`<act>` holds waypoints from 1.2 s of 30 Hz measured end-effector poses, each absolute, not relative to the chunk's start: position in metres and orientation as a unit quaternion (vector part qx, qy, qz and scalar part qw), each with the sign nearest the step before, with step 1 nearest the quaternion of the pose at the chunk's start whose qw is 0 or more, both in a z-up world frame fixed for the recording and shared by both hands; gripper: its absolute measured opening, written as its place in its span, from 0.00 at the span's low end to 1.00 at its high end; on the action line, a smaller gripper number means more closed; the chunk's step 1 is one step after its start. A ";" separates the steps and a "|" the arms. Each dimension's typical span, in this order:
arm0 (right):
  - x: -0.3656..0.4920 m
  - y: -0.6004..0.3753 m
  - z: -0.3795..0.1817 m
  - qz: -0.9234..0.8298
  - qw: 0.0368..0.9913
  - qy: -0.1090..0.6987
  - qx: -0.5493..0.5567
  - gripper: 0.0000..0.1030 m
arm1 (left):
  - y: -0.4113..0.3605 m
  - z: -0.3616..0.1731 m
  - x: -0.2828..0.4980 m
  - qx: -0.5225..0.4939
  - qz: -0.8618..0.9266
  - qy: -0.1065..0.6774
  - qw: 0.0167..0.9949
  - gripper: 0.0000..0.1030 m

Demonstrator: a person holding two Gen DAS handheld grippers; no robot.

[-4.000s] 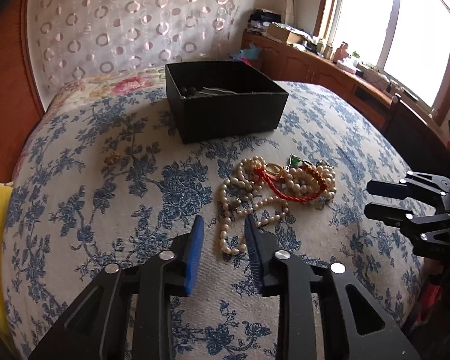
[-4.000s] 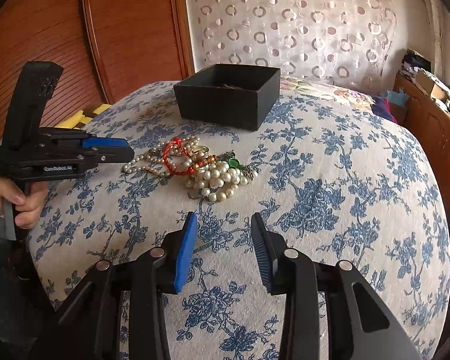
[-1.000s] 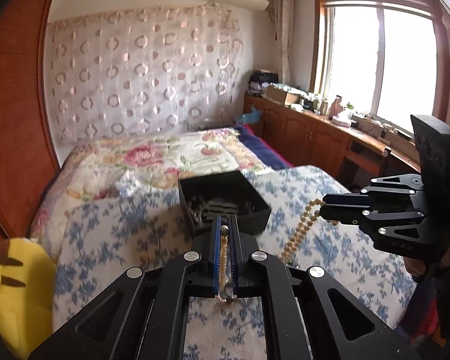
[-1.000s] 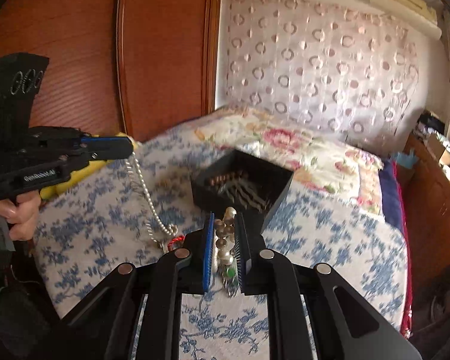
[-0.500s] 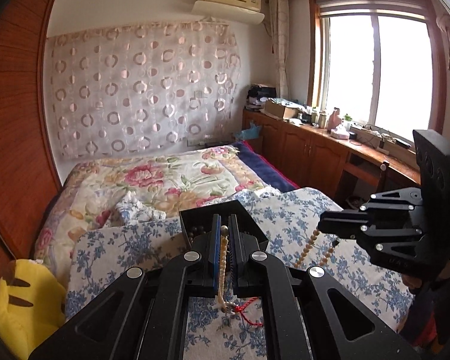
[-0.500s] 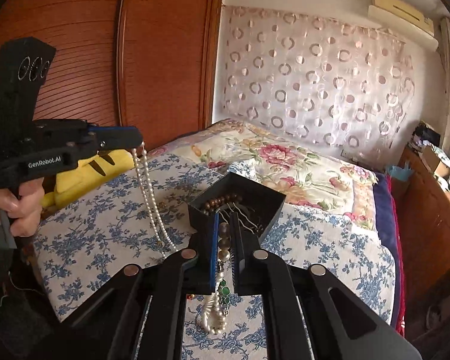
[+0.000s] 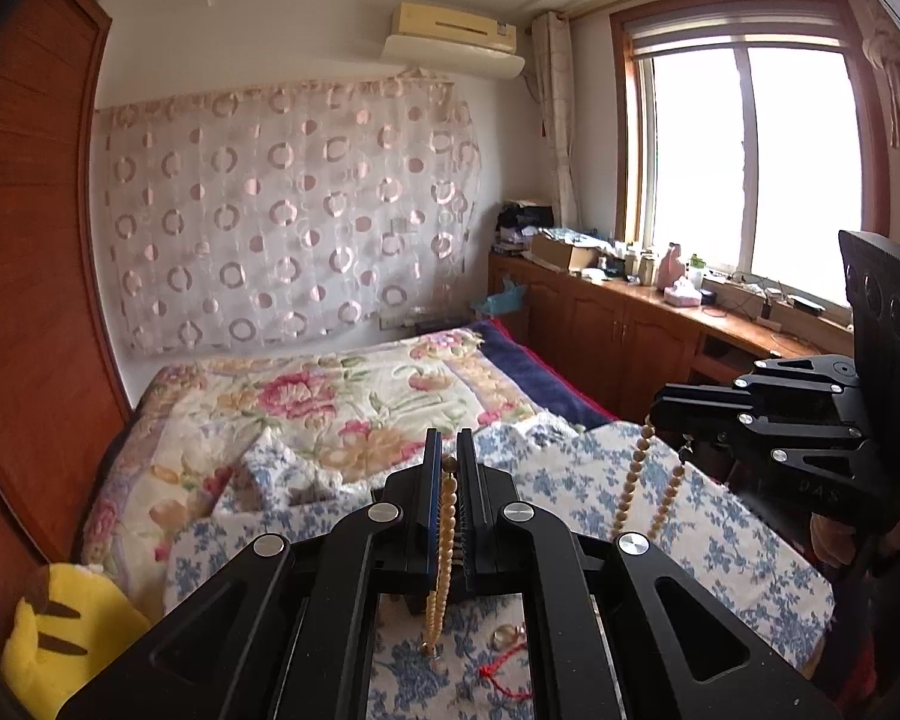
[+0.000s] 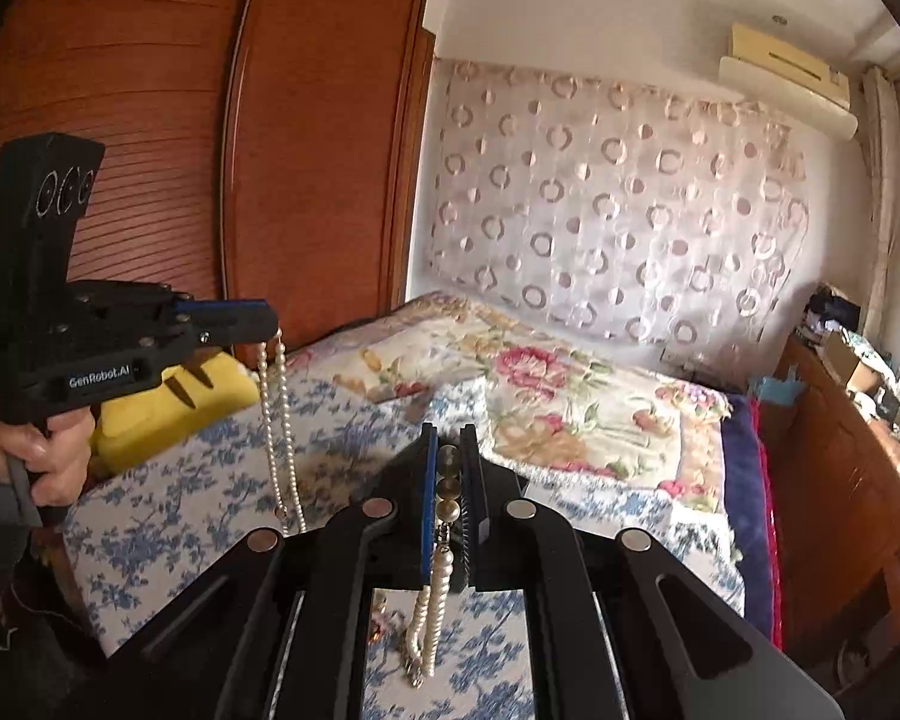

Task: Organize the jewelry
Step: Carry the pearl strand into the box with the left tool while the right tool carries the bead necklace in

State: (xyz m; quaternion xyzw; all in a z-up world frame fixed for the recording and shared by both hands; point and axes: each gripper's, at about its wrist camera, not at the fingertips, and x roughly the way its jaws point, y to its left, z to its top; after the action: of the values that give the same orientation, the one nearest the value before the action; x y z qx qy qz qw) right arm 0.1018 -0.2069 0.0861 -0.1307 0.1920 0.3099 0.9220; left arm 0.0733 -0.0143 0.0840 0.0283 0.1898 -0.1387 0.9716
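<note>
Two black hand-held grippers are raised above the bed (image 7: 720,540), each with its jaws closed on a strand of beads. The left gripper (image 7: 448,468) pinches a thin string of small cream pearls (image 7: 444,546) between its blue-lined pads; from the right wrist view that strand drops from the pad tips as a doubled loop, hanging down toward the blue-flowered white bedspread (image 8: 180,480). The right gripper (image 8: 448,480) clamps a strand of larger, rounder beads (image 8: 448,483), brownish-gold at the top and pearly white lower down, whose tail dangles in a bunch below the jaws, just above the cover. Seen from the left, this strand falls from the tip in two lines. One red cord (image 7: 501,669) lies on the bedspread under the left gripper, beside a small pale ring-like piece (image 7: 507,636). A hand (image 8: 36,450) grips the left tool's handle.
</note>
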 end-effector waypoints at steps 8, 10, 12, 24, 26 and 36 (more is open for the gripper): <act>0.123 -0.191 0.107 0.306 0.926 0.172 -0.141 0.08 | -0.017 0.093 0.100 0.029 -0.130 0.189 0.973 0.04; 0.131 -0.188 0.109 0.303 0.927 0.171 -0.142 0.08 | -0.017 0.094 0.110 0.030 -0.127 0.191 0.973 0.04; 0.141 -0.185 0.111 0.300 0.928 0.171 -0.142 0.08 | -0.017 0.096 0.120 0.028 -0.124 0.192 0.973 0.04; 0.198 -0.179 0.111 0.288 0.932 0.184 -0.118 0.08 | -0.019 0.091 0.165 0.004 -0.137 0.213 0.967 0.04; 0.204 -0.180 0.113 0.288 0.933 0.186 -0.113 0.08 | -0.018 0.089 0.171 -0.002 -0.140 0.213 0.967 0.04; 0.217 -0.179 0.119 0.287 0.934 0.185 -0.106 0.08 | -0.020 0.097 0.184 -0.010 -0.143 0.210 0.967 0.04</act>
State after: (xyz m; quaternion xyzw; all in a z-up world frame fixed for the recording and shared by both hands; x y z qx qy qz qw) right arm 0.2167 -0.1793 0.1194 -0.1059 0.1852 0.2874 0.9337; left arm 0.1838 -0.0204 0.0970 -0.0102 0.2105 -0.1434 0.9670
